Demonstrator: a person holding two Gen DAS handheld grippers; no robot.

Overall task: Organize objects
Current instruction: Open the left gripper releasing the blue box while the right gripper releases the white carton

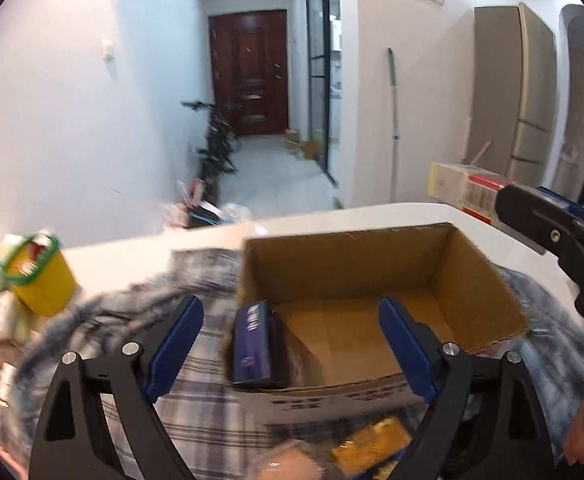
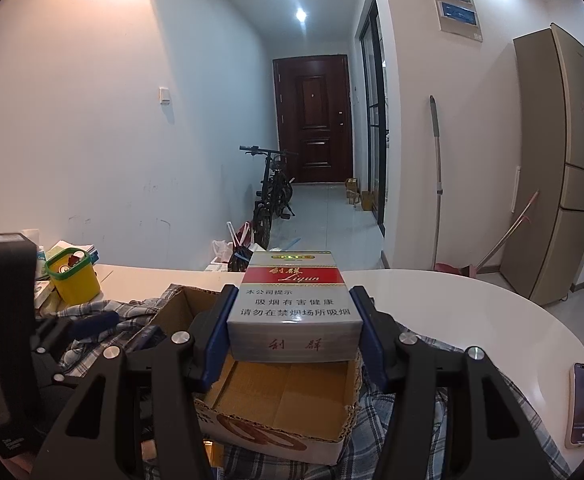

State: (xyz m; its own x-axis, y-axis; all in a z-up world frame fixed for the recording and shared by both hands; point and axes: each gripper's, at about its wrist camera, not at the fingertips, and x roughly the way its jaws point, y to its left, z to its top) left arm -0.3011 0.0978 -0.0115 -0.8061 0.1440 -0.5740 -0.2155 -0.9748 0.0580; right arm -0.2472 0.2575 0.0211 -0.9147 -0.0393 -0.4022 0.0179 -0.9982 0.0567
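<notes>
The right tool [image 2: 292, 332] is clamped on a cigarette carton [image 2: 294, 308], its blue pads pressed against the two long sides, and it holds the carton level above the open cardboard box [image 2: 276, 412]. The left tool [image 1: 292, 344] stands wide open and grips nothing; it hangs over the near left corner of the same box, where a purple box [image 1: 254, 344] stands on end against the left wall.

Hazards, nearest first:
- The grip takes only the near end of the carton, so the far end overhangs. A tilt or a loose squeeze could let it swing down and slip.
- The box sits on a loose plaid cloth [image 2: 412, 420], not on bare worktop. A push on a wall could slide the box or crumple its thin, ragged rim.
- The left tool shares the box opening (the two could collide if both descend together).

Open room: most of the box floor to the right of the purple box is bare, which looks sufficient for the carton laid flat. A yellow tub [image 2: 74, 276] stands well to the left; a phone [image 2: 583, 404] lies near the right edge of the white worktop [image 2: 452, 300]. Its curved far edge drops to the floor beyond.
</notes>
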